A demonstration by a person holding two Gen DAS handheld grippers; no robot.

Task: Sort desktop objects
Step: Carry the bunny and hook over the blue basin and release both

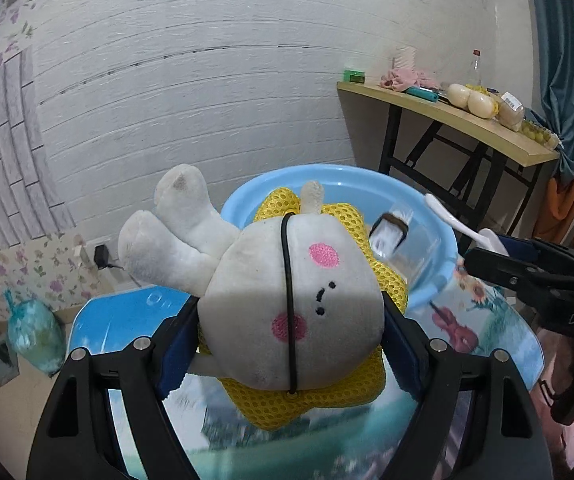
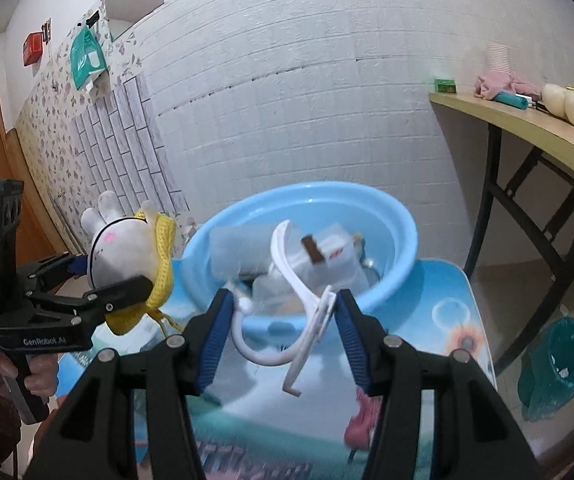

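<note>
White plush, wrapped in yellow mesh: the rabbit toy [image 1: 287, 300] sits clamped by its head between the blue pads of your left hand-held gripper [image 1: 287, 344], raised above the printed desk [image 1: 487, 328] just short of the blue basin [image 1: 439, 248]. In the right wrist view the toy appears at left, beside the basin's rim. The basin stands on the desk and holds clear plastic boxes and a white carton [image 2: 335, 252]. To the right, your right hand-held gripper [image 2: 283, 320] grips a white plastic hanger [image 2: 307, 312]; one pad presses its stem, and its curved hook [image 2: 255, 348] hangs between the jaws, above the desk and in front of the basin.
</note>
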